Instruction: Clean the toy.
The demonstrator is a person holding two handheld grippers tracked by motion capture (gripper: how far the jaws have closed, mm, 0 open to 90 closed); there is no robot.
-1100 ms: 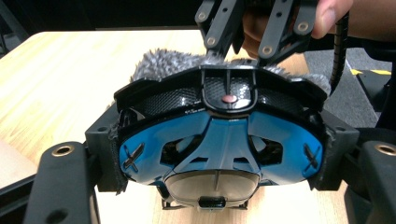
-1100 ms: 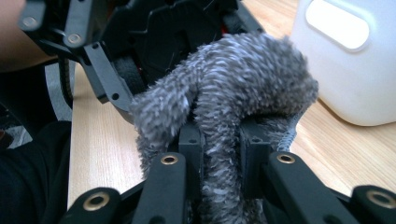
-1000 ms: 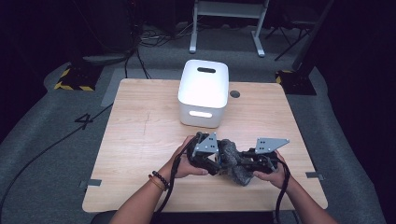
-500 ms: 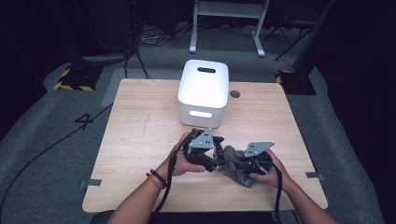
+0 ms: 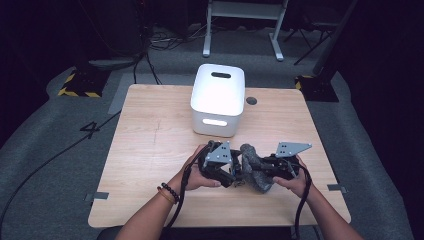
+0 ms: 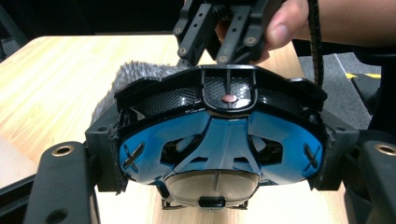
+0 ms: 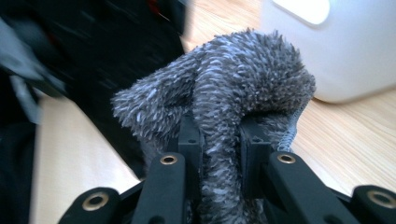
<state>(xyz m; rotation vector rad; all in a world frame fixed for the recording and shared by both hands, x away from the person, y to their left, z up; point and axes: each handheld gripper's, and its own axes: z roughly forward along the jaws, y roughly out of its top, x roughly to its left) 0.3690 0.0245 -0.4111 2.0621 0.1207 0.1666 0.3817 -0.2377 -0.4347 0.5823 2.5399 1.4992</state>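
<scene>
High view: numeral 4 (image 5: 91,129) marks the floor; left gripper (image 6: 219,154) clamps a blue-black device (image 6: 219,135), right gripper (image 7: 219,154) pinches grey cloth (image 7: 224,93).

Black hand-held gripper (image 5: 235,172), beaded bracelet (image 5: 168,190)

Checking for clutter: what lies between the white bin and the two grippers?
Bare wood: in the high view nothing lies between the white bin and the left gripper or right gripper.

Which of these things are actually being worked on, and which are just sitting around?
In use:
- blue and black plastic head piece, clamped in the left tool
- fuzzy grey cloth cover, pinched by the right tool

Lying about:
- white bin, behind the hands
- wooden table
- round dark spot on the tabletop beside the bin
</scene>
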